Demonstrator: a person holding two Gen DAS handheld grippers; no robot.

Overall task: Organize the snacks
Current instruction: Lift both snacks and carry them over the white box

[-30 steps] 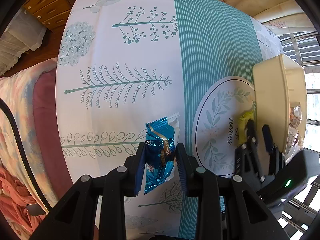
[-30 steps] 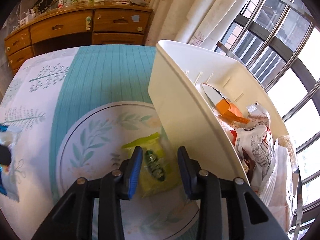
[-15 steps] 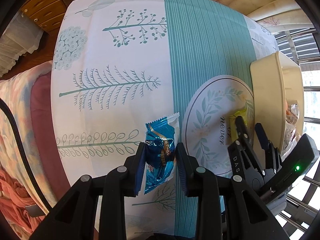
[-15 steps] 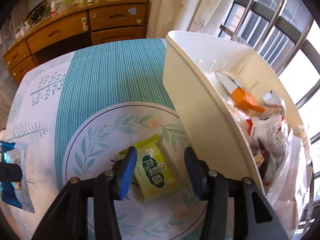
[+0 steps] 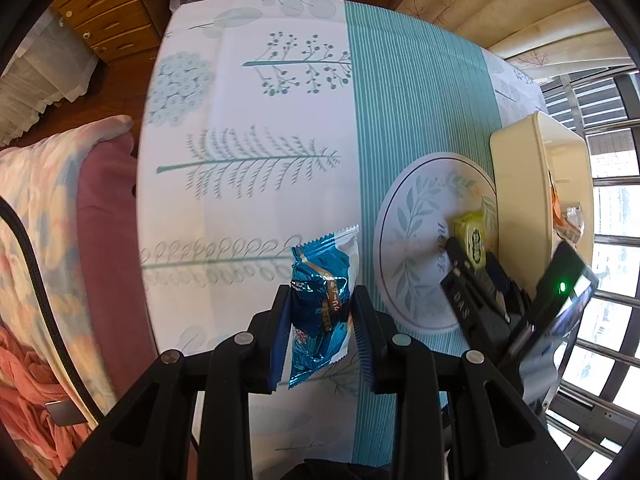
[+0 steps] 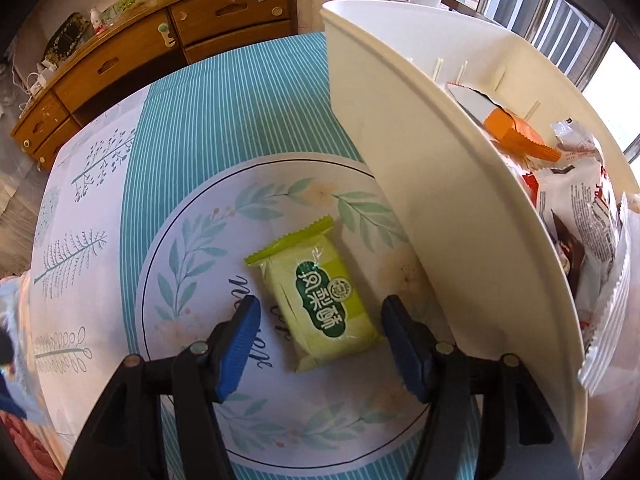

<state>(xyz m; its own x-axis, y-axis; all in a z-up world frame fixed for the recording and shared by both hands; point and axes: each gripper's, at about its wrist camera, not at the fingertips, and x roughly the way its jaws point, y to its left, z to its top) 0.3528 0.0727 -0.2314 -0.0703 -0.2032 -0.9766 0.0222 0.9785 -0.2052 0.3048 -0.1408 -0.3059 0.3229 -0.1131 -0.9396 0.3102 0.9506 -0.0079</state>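
Left gripper (image 5: 322, 330) pinches the blue snack packet (image 5: 320, 308); only the right wrist view shows the right gripper (image 6: 320, 320) opening astride the green packet (image 6: 320, 300), untouched.

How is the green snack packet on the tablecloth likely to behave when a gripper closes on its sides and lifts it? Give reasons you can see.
The green snack packet looks blocky and full, so it will probably hold its shape. Its glossy wrapper may slip or crinkle under the pads. It lies flat and seems small, so it is likely light and unlikely to roll.

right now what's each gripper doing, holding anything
Left gripper: shut on the blue snack packet.
Right gripper: jaws opening, holding nothing; the green snack packet lies between them on the tablecloth.
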